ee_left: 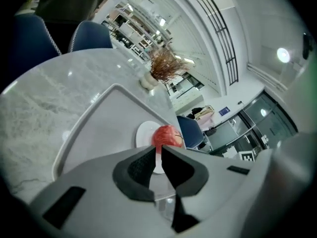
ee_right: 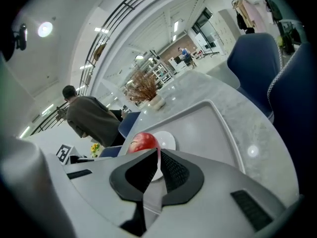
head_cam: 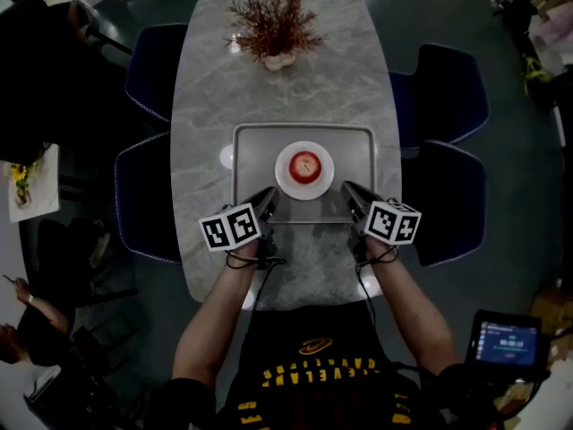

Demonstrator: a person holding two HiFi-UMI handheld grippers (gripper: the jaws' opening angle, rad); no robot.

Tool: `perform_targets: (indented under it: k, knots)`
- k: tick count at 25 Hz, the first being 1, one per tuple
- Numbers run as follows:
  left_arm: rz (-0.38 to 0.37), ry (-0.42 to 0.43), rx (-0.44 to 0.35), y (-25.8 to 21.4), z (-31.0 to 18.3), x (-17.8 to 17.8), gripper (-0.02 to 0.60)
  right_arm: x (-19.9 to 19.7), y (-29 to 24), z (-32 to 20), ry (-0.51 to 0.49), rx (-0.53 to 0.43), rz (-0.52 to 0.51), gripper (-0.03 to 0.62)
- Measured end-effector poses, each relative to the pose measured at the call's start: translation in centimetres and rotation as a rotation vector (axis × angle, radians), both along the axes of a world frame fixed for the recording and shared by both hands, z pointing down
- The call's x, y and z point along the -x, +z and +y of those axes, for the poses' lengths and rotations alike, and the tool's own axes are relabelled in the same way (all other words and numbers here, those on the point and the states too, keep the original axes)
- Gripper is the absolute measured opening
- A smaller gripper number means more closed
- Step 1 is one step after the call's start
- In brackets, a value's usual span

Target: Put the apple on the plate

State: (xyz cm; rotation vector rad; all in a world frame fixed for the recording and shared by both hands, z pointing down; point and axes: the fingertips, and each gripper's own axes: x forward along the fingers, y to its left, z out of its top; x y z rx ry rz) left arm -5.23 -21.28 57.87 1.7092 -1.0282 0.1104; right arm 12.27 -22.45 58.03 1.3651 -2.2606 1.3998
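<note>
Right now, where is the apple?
In the head view, the apple sits on the white plate in the middle of the grey tray, on the near half of the marble table, closer to the person than the dried-plant vase.

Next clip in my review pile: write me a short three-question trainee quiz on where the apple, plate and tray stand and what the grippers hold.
1. True or false: the apple lies on the bare table, beside the plate.
2. Multiple choice: what does the plate stand on? A) the grey tray; B) the bare table; C) a blue chair.
3. Fill in: between the jaws of the left hand-held gripper and of the right hand-held gripper there is ____.

Key
1. False: the apple sits on the plate.
2. A.
3. Nothing; both are empty, near the tray's front edge.
</note>
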Motion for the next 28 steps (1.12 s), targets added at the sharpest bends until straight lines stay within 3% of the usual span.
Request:
perform_targets:
  k: [4, 10, 14, 18, 23, 28]
  knots:
    - [-0.052, 0.062, -0.121, -2.6, 1.6, -0.6, 0.002, 0.2, -2.4, 1.6, -0.036, -0.091, 0.019, 0.006]
    - [-0.096, 0.154, -0.323, -8.3, 6.1, 0.1, 0.002, 3.3, -8.1, 5.6, -0.051, -0.230, 0.051, 0.006]
    - [-0.169, 0.218, -0.451, -10.3, 6.5, -3.0, 0.002, 2.7, -9.6, 5.7, -0.077, -0.314, 0.076, 0.006]
    - [-0.201, 0.228, -0.514, -12.4, 8.7, -3.5, 0.002, 3.9, -11.8, 7.9, -0.117, -0.401, 0.120, 0.006]
    - [-0.219, 0.227, -0.580, -14.7, 11.2, -3.2, 0.002, 6.6, -14.2, 11.2, -0.239, -0.517, 0.177, 0.006]
    - [-0.205, 0.265, -0.612, -16.3, 13.2, -4.6, 0.002, 6.7, -14.9, 12.8, -0.236, -0.511, 0.153, 0.006]
